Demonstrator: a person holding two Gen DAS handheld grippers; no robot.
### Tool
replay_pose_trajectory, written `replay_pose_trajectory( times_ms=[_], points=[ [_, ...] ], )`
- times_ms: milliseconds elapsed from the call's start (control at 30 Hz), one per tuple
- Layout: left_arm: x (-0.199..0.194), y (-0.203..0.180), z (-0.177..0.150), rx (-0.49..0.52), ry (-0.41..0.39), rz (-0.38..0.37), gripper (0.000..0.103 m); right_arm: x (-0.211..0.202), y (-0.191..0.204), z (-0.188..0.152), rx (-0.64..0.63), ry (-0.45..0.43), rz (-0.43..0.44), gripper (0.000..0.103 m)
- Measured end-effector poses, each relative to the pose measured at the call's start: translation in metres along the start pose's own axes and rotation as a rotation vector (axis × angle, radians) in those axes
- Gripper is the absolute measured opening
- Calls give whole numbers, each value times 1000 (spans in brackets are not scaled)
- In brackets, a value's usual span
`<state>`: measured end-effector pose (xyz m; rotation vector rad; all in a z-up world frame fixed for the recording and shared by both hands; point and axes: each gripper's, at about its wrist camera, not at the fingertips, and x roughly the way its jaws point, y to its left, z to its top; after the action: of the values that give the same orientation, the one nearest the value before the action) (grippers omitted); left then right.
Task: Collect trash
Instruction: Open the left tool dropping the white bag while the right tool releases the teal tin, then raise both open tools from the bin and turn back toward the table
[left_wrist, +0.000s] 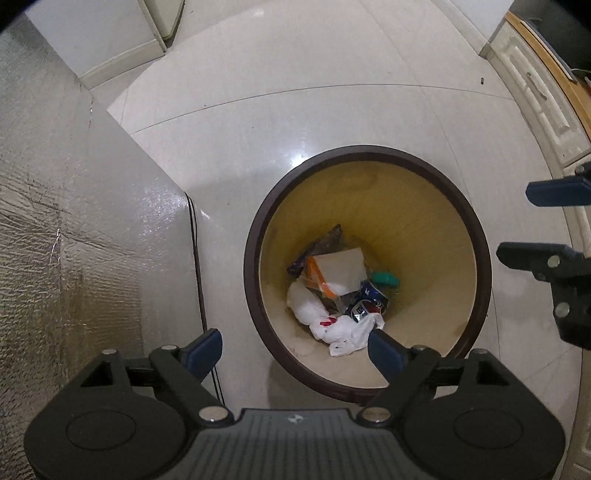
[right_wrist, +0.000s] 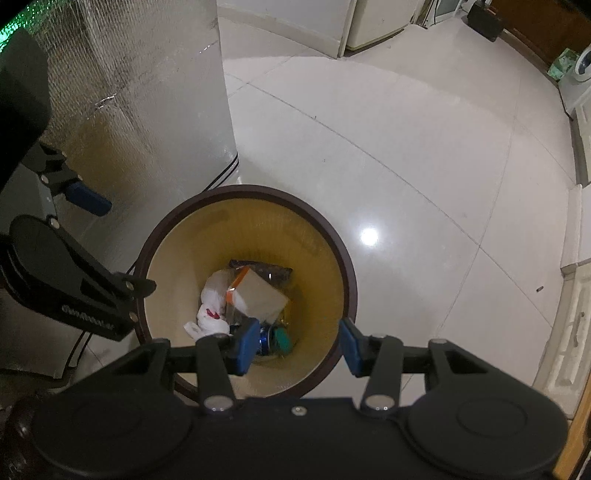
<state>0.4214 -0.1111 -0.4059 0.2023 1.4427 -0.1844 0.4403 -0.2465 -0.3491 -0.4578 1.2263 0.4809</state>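
Trash (left_wrist: 340, 291) inside bin (left_wrist: 258, 266), on floor (left_wrist: 295, 122)

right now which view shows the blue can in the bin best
The left wrist view: the blue can lies mostly exposed among the trash at the bottom of the bin. In the right wrist view, the right hand-held gripper covers most of the can.

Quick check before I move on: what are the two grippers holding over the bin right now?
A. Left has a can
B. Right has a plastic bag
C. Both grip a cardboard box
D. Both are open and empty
D: the left gripper and right gripper both show spread jaws with nothing between them, above the trash bin; the crushed can, white plastic bag and cardboard box lie inside it.
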Motion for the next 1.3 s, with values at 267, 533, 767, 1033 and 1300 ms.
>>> replay_pose_trajectory(
  times_ms=[267, 533, 767, 1033, 1300],
  points=[
    [-6, 3, -1, 0, 5, 12, 87, -4, -8, -9, 54, 22, 25, 48],
    [-21, 1, -3, 11, -9, 4, 92, -15, -14, -19, 120, 16, 64, 61],
    [-38, 2, -8, 14, -19, 18, 98, -26, -11, -22, 147, 1, 76, 78],
    [-55, 2, -14, 10, -23, 23, 103, -36, -12, -34, 216, 6, 93, 97],
    [-77, 0, -22, 16, -55, 17, 103, -50, -17, -47, 271, 4, 69, 103]
  ],
)
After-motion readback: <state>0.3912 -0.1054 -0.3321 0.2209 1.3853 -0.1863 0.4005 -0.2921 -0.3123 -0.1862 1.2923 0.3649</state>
